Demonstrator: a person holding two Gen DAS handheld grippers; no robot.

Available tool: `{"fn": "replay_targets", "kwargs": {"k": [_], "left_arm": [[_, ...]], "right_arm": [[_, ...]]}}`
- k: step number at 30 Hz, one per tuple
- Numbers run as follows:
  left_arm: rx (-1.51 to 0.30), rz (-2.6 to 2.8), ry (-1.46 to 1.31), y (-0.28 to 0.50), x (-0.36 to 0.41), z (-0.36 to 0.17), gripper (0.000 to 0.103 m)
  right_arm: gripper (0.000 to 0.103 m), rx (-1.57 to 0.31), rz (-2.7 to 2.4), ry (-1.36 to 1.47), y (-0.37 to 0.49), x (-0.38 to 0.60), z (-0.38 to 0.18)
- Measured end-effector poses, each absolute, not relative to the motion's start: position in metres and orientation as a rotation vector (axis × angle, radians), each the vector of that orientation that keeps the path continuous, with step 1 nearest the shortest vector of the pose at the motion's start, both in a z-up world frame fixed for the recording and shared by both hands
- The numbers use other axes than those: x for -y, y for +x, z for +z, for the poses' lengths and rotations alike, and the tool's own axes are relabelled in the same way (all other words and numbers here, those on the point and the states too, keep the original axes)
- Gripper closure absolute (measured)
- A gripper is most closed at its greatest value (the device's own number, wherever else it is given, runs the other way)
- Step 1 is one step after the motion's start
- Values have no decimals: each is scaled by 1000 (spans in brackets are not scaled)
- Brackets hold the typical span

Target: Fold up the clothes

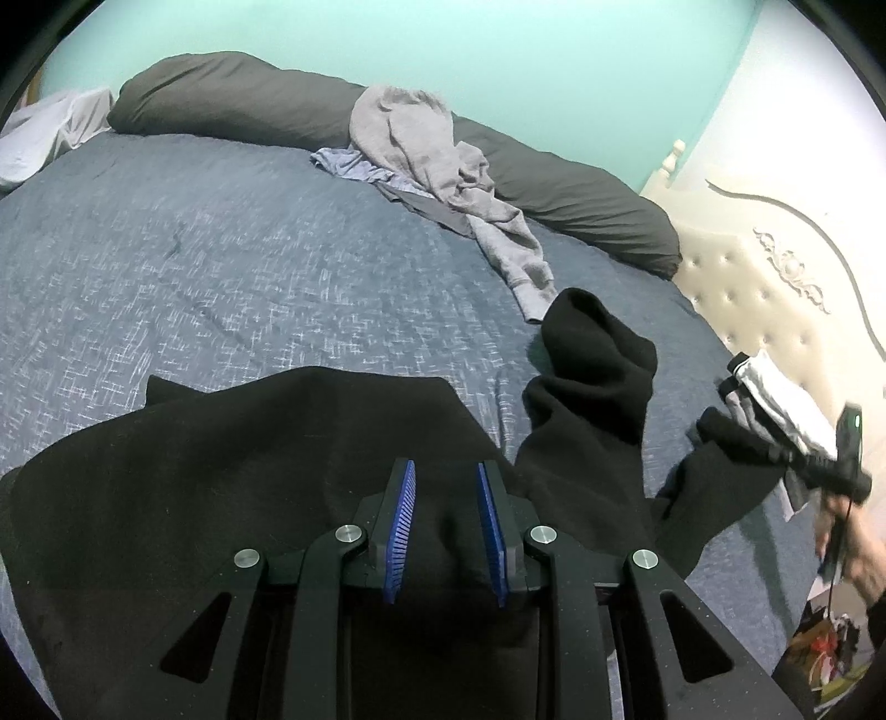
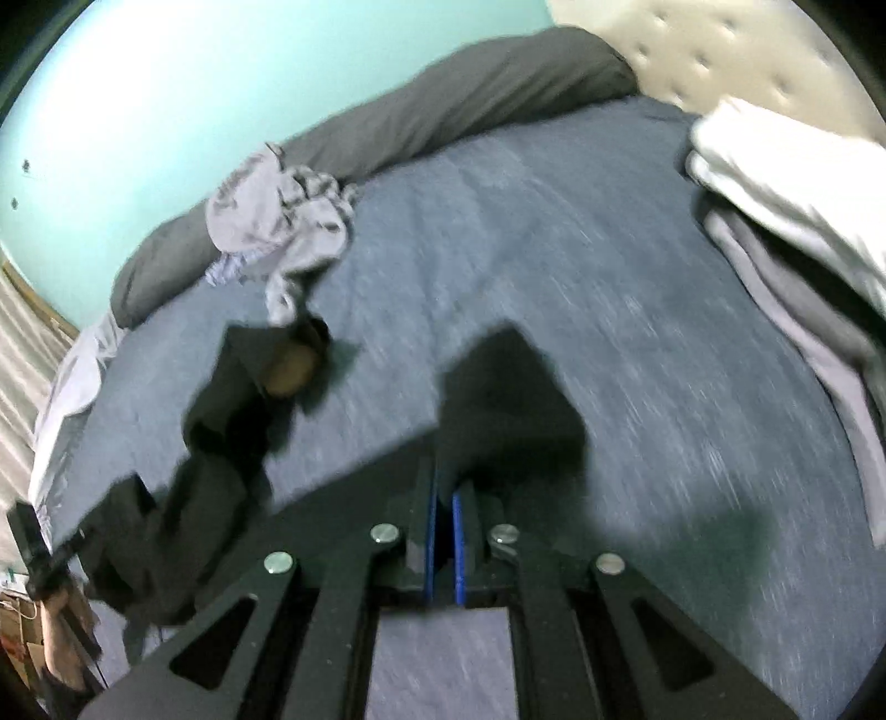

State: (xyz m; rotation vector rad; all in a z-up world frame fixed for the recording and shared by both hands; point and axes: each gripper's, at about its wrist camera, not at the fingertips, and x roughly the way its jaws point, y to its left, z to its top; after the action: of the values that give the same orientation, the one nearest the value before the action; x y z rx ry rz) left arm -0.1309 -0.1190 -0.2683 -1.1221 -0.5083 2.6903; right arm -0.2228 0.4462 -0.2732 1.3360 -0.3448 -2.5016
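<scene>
A black garment (image 1: 249, 471) lies on the blue bedspread (image 1: 221, 266), its sleeve (image 1: 598, 365) raised to the right. My left gripper (image 1: 446, 471) is open just above the garment's near part, nothing between its blue pads. In the right wrist view, my right gripper (image 2: 444, 493) is shut on a corner of the black garment (image 2: 504, 399) and holds it above the bed; the rest of the garment (image 2: 221, 443) hangs off to the left. The right gripper also shows in the left wrist view (image 1: 714, 421) at the far right.
A crumpled grey sweatshirt (image 1: 437, 166) lies at the back against a long dark pillow (image 1: 249, 99). Folded white and grey clothes (image 2: 792, 210) are stacked at the right near the tufted cream headboard (image 1: 775, 288). The turquoise wall (image 1: 443, 44) is behind.
</scene>
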Motion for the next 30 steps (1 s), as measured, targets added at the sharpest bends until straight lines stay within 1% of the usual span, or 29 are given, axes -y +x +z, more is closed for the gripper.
{"fn": "replay_targets", "kwargs": {"k": [6,11,13,14,16,17,19,20,21,22,25,27,30], "left_arm": [[522,2678,-1095,-127,114,-261,77],[524,2671,-1086,-127,114,-259,77],[528,2671,-1088,-127,115,-260,77],[531,2671,-1089,-127,116,-260,77],[534,2675,-1091,-127,118,-260,77],[537,2677,-1092,-127,119,-261,77],[543,2678,-1094,-128,121,-262,77],[543,2678,-1096,-128,121,-262,77],[539,2677,-1100,-128,120,-263,77],[535,2676,-1104,-129,120,-264,77],[521,2673,-1117,-130,117,-267,77],[515,2673,-1122,-131,116,-268,77],[508,2668,-1133,-133,114,-271,77]], "right_arm": [[99,400,-2503,1403,-187,-470,-295],[99,380,-2425,1486,-176,-471,-308],[97,369,-2446,1491,-175,-473,-305],[94,375,-2459,1486,-175,-476,-302],[82,409,-2507,1456,-176,-482,-292],[74,426,-2538,1432,-177,-486,-286],[71,437,-2586,1387,-181,-490,-275],[64,429,-2593,1378,-185,-489,-273],[53,412,-2587,1385,-192,-486,-274],[51,391,-2578,1395,-199,-481,-276],[48,299,-2534,1448,-223,-459,-289],[41,235,-2506,1483,-234,-444,-300],[41,83,-2474,1538,-248,-420,-318]]}}
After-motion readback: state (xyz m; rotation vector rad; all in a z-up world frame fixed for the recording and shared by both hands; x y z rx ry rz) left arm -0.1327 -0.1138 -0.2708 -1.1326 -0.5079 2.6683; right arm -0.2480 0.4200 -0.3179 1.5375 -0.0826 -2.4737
